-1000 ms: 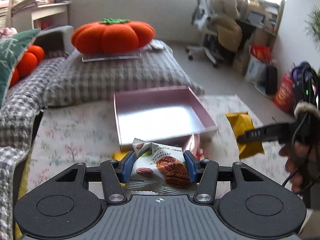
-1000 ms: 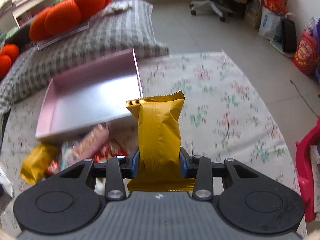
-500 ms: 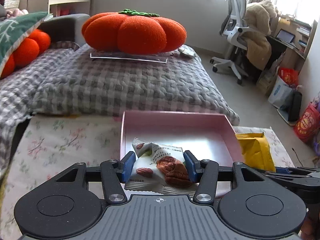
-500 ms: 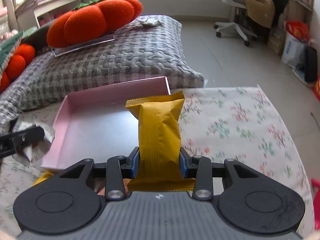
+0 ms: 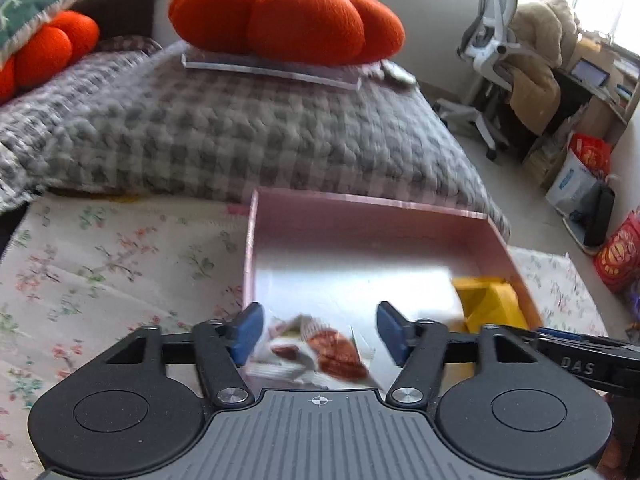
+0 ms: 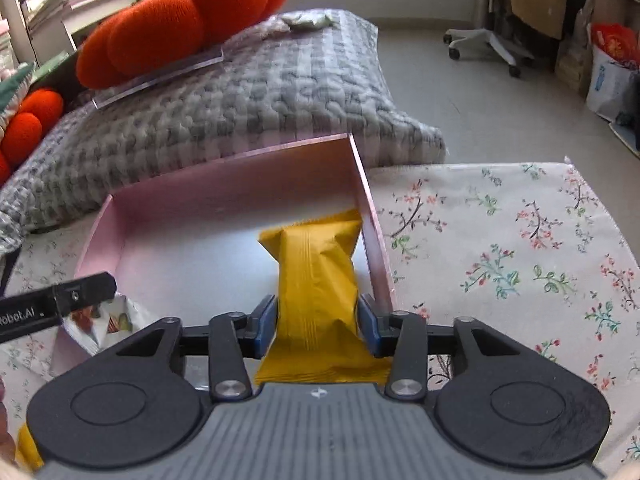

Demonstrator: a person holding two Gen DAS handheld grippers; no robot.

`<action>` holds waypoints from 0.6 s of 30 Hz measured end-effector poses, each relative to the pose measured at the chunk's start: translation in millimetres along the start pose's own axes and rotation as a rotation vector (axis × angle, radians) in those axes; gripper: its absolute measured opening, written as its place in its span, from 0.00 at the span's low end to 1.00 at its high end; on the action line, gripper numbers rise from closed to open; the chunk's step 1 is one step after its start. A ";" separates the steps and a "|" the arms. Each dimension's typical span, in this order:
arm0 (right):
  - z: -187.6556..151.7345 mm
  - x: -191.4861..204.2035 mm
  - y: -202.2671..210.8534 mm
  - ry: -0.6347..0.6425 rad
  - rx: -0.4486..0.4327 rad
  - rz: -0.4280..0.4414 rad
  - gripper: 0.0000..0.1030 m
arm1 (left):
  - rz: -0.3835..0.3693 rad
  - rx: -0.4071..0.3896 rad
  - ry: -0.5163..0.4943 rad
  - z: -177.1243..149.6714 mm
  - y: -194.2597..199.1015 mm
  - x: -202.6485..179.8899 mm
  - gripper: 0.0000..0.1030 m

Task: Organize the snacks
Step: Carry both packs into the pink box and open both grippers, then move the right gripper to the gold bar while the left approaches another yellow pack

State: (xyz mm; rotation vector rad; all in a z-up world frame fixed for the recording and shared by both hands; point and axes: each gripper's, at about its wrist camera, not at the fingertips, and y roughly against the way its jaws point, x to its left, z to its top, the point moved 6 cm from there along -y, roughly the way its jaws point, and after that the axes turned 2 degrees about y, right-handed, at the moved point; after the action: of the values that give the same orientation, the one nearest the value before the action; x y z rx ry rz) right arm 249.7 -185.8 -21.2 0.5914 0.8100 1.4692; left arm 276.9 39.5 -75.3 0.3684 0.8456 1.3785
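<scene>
A pink tray (image 5: 360, 216) lies on a floral cloth. My left gripper (image 5: 320, 330) hangs over the tray's near left part, its jaws opening. A white pecan snack packet (image 5: 316, 354) shows blurred between the pads, touching neither. My right gripper (image 6: 317, 322) is over the tray's (image 6: 240, 184) near right corner, and its jaws are opening too. Its pads still lie against the sides of a yellow snack packet (image 6: 316, 264), whose far end rests inside by the right wall. The white packet (image 6: 106, 320) appears under a left finger (image 6: 60, 300).
Behind the tray are a grey checked cushion (image 5: 240, 132) and an orange pumpkin cushion (image 5: 288, 20). An office chair (image 5: 492, 52) and bags (image 5: 580, 168) stand on the floor at right. Floral cloth (image 6: 500, 264) spreads right of the tray. Something yellow (image 6: 28, 448) peeks out at the lower left.
Both grippers came forward and down over the tray. The left jaws parted and let go of the pecan packet. The yellow packet's far end sank into the tray.
</scene>
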 end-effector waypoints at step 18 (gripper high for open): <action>-40.7 -6.1 76.4 -0.144 0.193 -0.004 0.72 | 0.159 0.080 -0.142 -35.4 99.6 1.0 0.86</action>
State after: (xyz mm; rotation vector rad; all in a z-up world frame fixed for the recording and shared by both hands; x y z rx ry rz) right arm 170.7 -193.8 13.9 0.8309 0.8447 1.3369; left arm 181.5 51.3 -31.2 0.5991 0.7686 1.4493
